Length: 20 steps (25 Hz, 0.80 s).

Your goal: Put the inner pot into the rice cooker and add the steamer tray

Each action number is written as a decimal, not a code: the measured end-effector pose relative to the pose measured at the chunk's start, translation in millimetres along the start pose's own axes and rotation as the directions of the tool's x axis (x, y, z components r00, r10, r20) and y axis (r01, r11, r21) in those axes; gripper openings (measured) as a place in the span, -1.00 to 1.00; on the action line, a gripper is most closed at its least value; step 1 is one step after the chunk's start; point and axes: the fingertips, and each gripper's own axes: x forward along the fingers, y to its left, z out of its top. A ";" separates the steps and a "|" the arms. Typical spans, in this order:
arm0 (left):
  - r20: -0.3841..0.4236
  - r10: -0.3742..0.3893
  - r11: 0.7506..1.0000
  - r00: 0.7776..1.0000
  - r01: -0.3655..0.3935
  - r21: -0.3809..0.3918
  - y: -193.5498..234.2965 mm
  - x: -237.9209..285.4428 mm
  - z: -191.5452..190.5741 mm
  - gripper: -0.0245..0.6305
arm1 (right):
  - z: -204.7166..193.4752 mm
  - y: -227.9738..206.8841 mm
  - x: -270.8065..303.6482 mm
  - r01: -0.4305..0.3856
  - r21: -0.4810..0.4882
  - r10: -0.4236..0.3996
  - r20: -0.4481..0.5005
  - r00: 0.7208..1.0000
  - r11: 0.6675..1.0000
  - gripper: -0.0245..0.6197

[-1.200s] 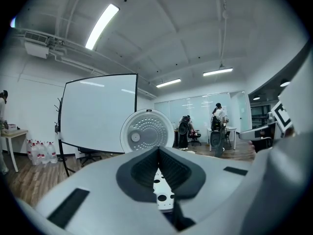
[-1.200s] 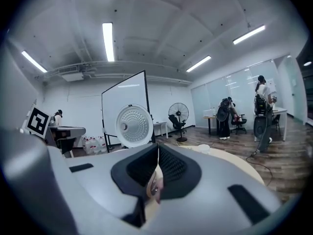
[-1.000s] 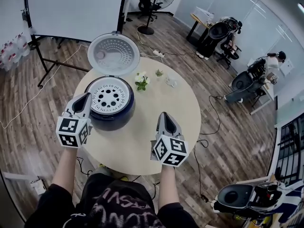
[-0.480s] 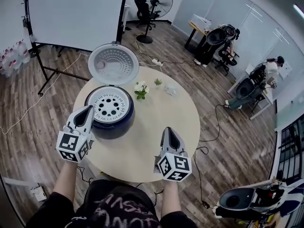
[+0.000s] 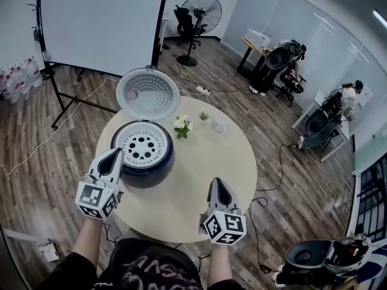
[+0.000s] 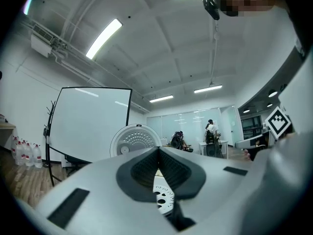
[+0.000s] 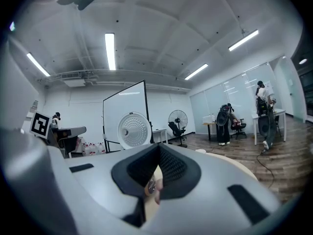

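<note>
Wood floor all round. A white screen on a stand is behind the counter, with a standing fan further back.

Round pale counter in front of me. The dark rice cooker stands on its left part. Its lid is swung fully open and stands up behind the body, ribbed inner face toward me; it shows the same way in the left gripper view and the right gripper view.

The white steamer tray with its round holes sits level in the cooker's mouth. A slice of it shows through the gap under my left jaws.

Left claw: jaws closed together on nothing, pointing level, just beside the cooker's near left wall. I cannot tell whether they touch.

Right claw: jaws also closed and empty, level above the counter's near edge, well apart from the cooker.

Small items beyond the cooker: a sprig of white flowers and a tiny green plant.
</note>
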 end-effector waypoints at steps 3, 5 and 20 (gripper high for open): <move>-0.011 0.004 1.000 1.000 -0.004 0.020 2.8 0.1 -2.7 -0.89 | -1.4 1.9 1.6 -0.001 -0.014 0.001 -0.003 1.000 1.000 -0.91; -0.016 0.008 1.000 1.000 -0.007 0.017 5.8 -0.3 -4.4 -0.89 | -3.3 1.2 1.4 0.004 -0.020 -0.004 -0.010 1.000 1.000 -0.91; -0.056 -0.007 0.998 0.998 0.010 0.055 3.3 1.1 -19.4 -0.89 | -15.7 -12.5 0.3 0.025 -0.034 -0.025 -0.026 0.999 0.999 -0.91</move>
